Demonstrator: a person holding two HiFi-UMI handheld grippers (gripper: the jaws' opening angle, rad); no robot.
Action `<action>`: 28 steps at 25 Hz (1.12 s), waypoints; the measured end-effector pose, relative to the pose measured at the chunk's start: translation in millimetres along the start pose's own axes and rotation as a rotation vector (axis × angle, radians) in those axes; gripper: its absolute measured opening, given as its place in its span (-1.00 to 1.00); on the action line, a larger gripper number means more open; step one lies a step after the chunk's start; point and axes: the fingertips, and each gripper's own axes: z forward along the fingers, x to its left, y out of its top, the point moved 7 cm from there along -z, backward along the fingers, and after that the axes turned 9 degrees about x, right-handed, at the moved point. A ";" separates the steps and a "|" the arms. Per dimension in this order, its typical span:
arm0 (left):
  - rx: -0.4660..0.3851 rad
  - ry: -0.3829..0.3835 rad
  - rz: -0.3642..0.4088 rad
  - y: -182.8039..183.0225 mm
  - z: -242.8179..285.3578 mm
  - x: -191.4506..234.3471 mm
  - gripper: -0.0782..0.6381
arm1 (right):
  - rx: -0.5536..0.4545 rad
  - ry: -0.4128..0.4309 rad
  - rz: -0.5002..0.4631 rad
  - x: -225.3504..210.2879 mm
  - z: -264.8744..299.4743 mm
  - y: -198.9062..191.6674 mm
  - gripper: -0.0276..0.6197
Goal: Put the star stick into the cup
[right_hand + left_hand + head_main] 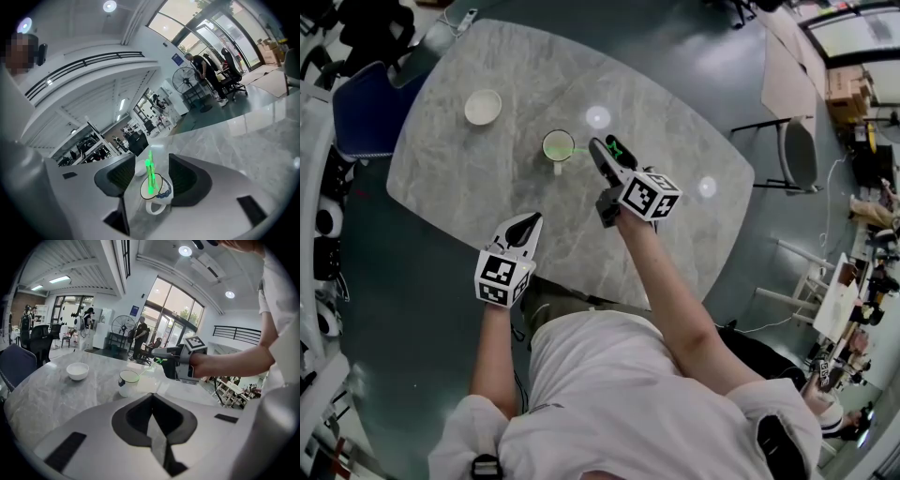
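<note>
Green stick (150, 176) sits with its lower end in the cup (125, 388). The shaft leans on the rim and the star end is up between the jaws of the right gripper (152, 164). Those jaws are apart, with the pads clear of the stick on both sides and nothing clamped. Left gripper (152, 401) has its jaws together and empty, near the table (487, 178) edge and well apart from the cup. The cup is upright, handle toward the person.

Risks, as I judge them:
- **Snag on retreat:** the star is still inside the jaw gap, so a sideways or tilted retreat could hook it and drag the stick back out.
- **Stick levering out:** the stick leans rather than stands, with much of it outside the cup. A nudge may lever it over the rim.
- **Cup knocked:** the cup looks light, and a jaw clipping its rim could shove or tip it.

A straight pull-back looks safest.
</note>
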 end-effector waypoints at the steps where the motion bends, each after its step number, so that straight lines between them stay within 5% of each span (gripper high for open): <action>1: 0.000 -0.001 0.003 1.2 0.3 -1.9 -0.78 | 0.001 0.005 0.000 1.1 -2.9 0.5 -0.23; 13: -0.014 -0.054 0.085 24.6 17.6 -54.6 -0.77 | 0.002 0.084 -0.048 16.5 -67.6 -2.2 -0.07; 28: -0.057 -0.103 0.218 78.2 51.3 -137.9 -0.77 | -0.057 0.028 -0.243 3.7 -200.1 8.8 -0.76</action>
